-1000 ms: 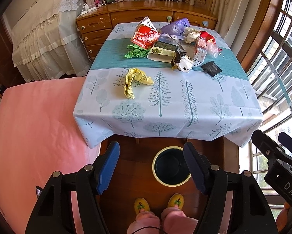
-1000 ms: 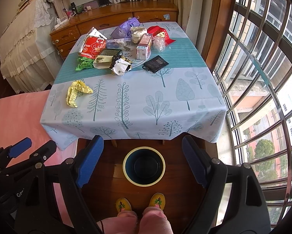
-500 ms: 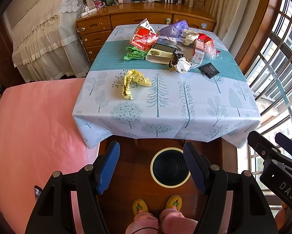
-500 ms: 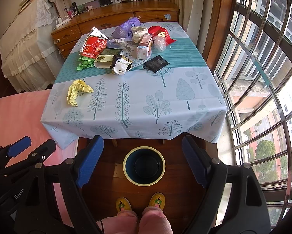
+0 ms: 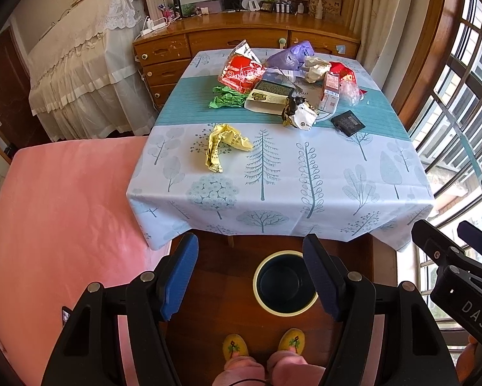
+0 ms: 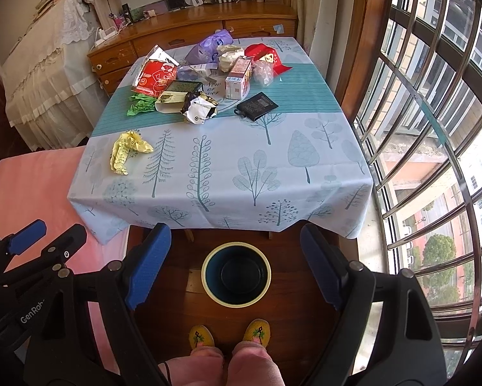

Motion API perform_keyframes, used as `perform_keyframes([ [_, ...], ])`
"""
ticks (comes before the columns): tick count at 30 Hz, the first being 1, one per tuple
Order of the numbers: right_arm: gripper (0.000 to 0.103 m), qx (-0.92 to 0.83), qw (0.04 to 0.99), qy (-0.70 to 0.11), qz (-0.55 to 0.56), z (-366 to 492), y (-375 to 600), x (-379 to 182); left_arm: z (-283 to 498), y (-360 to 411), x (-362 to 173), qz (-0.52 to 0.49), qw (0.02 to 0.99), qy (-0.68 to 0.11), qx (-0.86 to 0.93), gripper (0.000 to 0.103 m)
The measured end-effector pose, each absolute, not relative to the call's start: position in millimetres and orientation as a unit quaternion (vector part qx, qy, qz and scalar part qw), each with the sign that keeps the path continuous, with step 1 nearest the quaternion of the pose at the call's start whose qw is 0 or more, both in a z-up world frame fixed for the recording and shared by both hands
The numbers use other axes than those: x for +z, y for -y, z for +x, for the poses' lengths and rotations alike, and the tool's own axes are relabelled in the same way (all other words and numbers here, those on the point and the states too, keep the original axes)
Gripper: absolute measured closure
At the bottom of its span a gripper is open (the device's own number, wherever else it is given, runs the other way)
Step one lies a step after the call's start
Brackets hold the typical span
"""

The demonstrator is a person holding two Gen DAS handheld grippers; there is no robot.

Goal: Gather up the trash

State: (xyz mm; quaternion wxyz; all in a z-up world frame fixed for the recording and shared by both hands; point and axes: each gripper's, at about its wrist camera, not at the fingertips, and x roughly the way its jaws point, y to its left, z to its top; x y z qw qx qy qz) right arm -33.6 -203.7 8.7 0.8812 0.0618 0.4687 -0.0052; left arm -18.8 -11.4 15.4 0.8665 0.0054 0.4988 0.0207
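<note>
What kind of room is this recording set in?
Most likely a home bedroom: a pink bed beside the cloth-covered table, a wooden dresser with knick-knacks behind it, and barred windows overlooking buildings.

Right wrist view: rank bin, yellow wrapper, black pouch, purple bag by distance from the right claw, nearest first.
From the right claw:
1. Bin, on the floor between its open fingers.
2. Yellow wrapper, table's near left.
3. Black pouch, mid-table, right of the pile.
4. Purple bag, far end by the dresser.
</note>
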Motion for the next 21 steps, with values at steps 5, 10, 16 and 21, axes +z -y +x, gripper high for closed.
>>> perform_keyframes([
  [5,0.021,0.003,0.883,-0.466,0.056,-30.0,206.4,14.6,-18.1,21.6,18.9,0.013,0.868,-0.496,0.023,0.034],
  [10,0.021,0.013,0.885,-0.463,0.053,-22.6,217.6,10.3,-15.0,26.9,21.8,0.003,0.868,-0.496,0.028,0.034],
  [16,0.021,0.028,0.887,-0.459,0.048,-12.7,220.5,9.0,-9.6,30.4,23.6,-0.008,0.869,-0.493,0.037,0.034],
  [21,0.021,0.035,0.886,-0.459,0.05,-4.0,224.2,9.2,-5.6,30.3,23.8,-0.014,0.868,-0.494,0.042,0.034],
])
